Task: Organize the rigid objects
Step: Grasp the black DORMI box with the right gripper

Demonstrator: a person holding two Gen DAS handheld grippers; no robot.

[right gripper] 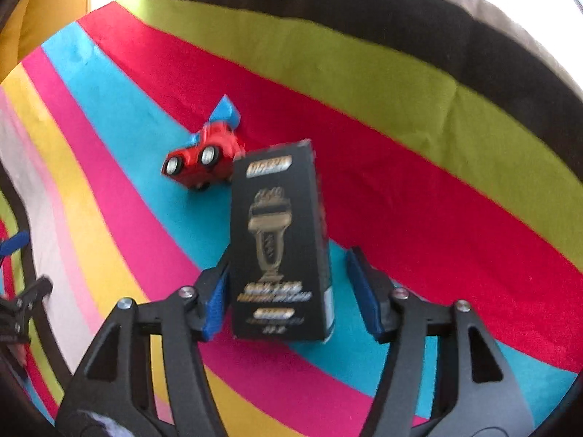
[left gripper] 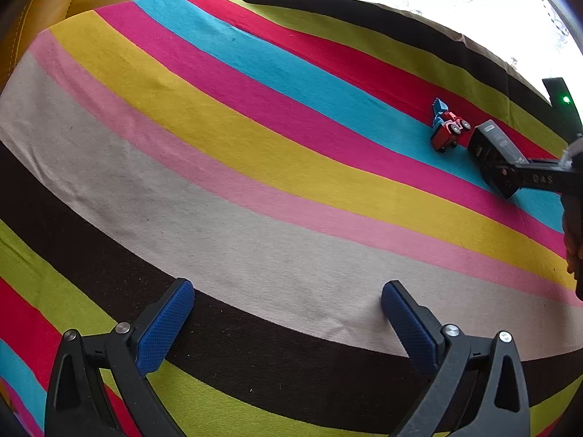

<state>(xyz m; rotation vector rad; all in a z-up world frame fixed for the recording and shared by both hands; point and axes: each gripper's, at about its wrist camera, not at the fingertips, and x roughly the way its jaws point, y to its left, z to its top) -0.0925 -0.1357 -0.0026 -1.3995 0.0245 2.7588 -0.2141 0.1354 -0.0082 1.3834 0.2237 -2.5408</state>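
A black box with gold print [right gripper: 280, 240] sits between the fingers of my right gripper [right gripper: 288, 258]. The left blue pad [right gripper: 216, 302] is against its side, while the right pad [right gripper: 364, 291] stands off it with a gap, so the gripper is open. The box's far end almost touches a small red toy truck with a blue bucket [right gripper: 204, 160]. The left wrist view shows the same box [left gripper: 490, 149] and truck [left gripper: 446, 129] far right, with the right gripper's black finger [left gripper: 539, 178] at the box. My left gripper [left gripper: 288, 287] hovers open over the cloth, holding nothing.
Everything lies on a striped multicolour cloth [left gripper: 255, 145] over a soft, rounded surface. A yellow leather seat [left gripper: 43, 7] stands at the back left, and a bright window lies behind. The left gripper's black frame [right gripper: 22, 291] shows at the left edge of the right wrist view.
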